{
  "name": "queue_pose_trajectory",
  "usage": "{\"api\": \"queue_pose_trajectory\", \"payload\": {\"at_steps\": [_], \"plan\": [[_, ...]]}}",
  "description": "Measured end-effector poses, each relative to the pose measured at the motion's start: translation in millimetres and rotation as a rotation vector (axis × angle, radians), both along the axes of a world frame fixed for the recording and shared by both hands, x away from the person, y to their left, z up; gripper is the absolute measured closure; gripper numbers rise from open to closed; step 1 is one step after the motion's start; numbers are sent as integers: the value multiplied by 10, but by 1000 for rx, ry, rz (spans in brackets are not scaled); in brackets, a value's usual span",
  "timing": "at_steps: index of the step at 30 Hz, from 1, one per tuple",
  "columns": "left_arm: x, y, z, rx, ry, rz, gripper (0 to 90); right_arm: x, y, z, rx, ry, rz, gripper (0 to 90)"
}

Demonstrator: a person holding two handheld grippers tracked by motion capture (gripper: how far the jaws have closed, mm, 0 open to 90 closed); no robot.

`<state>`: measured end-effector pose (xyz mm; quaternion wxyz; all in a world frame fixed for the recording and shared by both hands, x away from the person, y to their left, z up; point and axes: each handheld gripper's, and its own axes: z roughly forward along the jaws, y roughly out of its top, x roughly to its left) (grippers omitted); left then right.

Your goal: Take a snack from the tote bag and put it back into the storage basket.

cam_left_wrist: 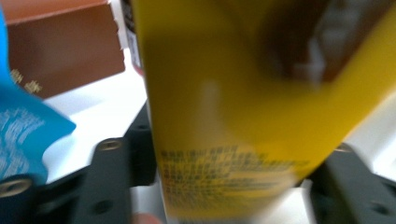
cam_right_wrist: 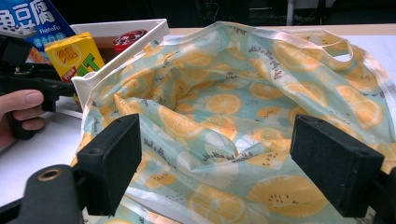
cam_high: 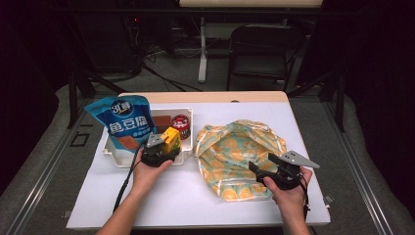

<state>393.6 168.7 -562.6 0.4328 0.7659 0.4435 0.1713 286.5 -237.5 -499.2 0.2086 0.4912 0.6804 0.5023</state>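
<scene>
Yellow drink box point(cam_high: 172, 138) in the white tray point(cam_high: 113, 159), between the spread jaws of the left gripper point(cam_high: 161, 149), pads not pressing it, right gripper point(cam_high: 266, 169) spread wide, just right of the tray, over the orange-print bag point(cam_high: 235, 147)

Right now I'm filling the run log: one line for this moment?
left gripper: yellow carton between jaws, in tray | right gripper: open, at bag | bag: on table, mouth open

Your right gripper point(cam_right_wrist: 215, 168) hangs with jaws wide apart over the lemon-print bag point(cam_right_wrist: 243, 107). Far left, the yellow carton point(cam_right_wrist: 74, 55) stands in the white tray point(cam_right_wrist: 140, 35).
</scene>
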Motion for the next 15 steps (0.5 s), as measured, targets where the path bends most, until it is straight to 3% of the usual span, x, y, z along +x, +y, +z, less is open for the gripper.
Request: {"api": "queue_pose_trajectory", "payload": {"at_steps": [2, 5, 9, 11, 13, 14, 15], "plan": [[-55, 23, 17, 7, -9, 9, 274, 3, 2, -6, 8, -2, 3, 160], [-159, 91, 97, 7, -26, 17, 247, 5, 1, -9, 1, 2, 1, 160], [-348, 238, 245, -31, -62, 28, 275, 3, 3, -6, 8, -1, 3, 159], [-432, 306, 275, -36, -64, 34, 362, 3, 0, -6, 9, -2, 2, 159], [-525, 375, 273, -70, -66, 35, 517, 5, -4, -7, 4, 3, -1, 159], [-573, 407, 269, -88, -75, 35, 601, 6, -3, -8, 3, 4, 0, 159], [-592, 418, 268, -99, -70, 29, 739, 9, 0, -10, 3, 4, 0, 159]]}}
